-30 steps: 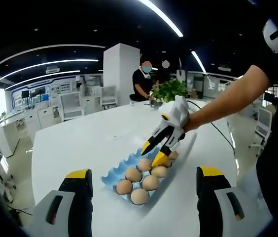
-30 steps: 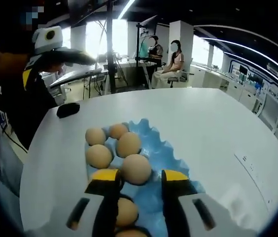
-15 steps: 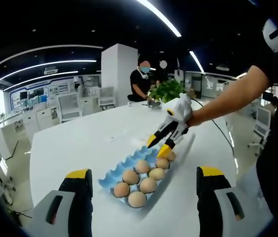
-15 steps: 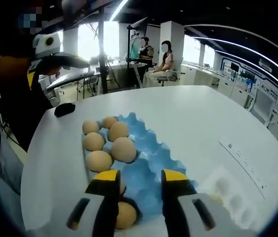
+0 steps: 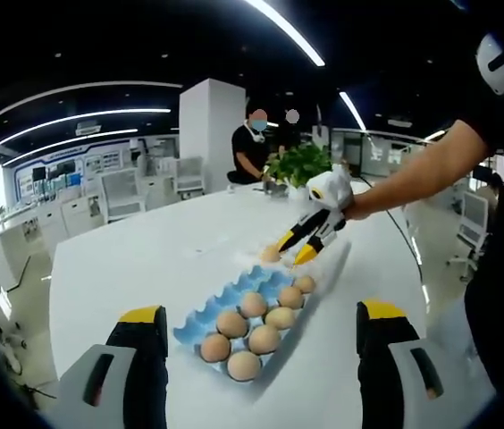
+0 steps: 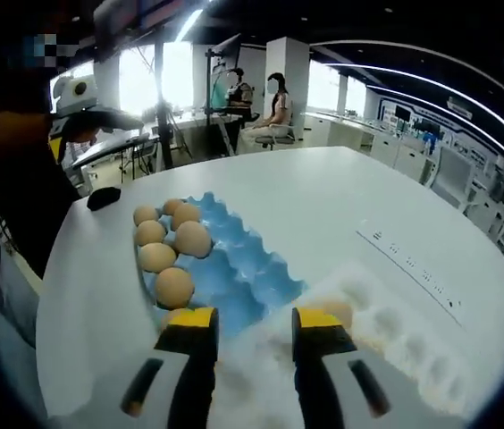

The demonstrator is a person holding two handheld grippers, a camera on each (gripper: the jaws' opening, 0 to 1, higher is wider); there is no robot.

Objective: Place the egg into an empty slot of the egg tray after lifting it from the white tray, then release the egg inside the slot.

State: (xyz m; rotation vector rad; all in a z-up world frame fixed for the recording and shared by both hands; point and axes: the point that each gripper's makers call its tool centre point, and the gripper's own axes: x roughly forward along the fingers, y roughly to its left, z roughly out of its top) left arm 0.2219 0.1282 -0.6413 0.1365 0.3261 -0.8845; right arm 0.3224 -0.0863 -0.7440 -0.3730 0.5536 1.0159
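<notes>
The blue egg tray (image 5: pixel 200 315) lies on the white table, with several brown eggs (image 5: pixel 264 338) in its nearer slots. In the right gripper view the same blue egg tray (image 6: pixel 245 279) sits left of centre, its eggs (image 6: pixel 173 287) along the left side. My right gripper (image 6: pixel 254 318) is open and holds nothing, low over the near end of the white tray (image 6: pixel 404 344). One egg (image 6: pixel 337 312) rests in that tray just right of the jaws. The left gripper view has the right gripper (image 5: pixel 294 249) beside a lone egg (image 5: pixel 271 255). My left gripper (image 5: pixel 259 313) is wide open and holds nothing, well short of the blue tray.
A potted plant (image 5: pixel 304 163) stands at the table's far side with a person (image 5: pixel 254 147) behind it. A small black object (image 6: pixel 105 198) lies near the table edge. An outstretched arm (image 5: pixel 413 174) reaches in from the right. Desks and chairs surround the table.
My right gripper has backed away from the blue tray's egg slots and now hovers at the white tray. The egg that sat between its jaws stays in the blue tray. The left gripper is unchanged.
</notes>
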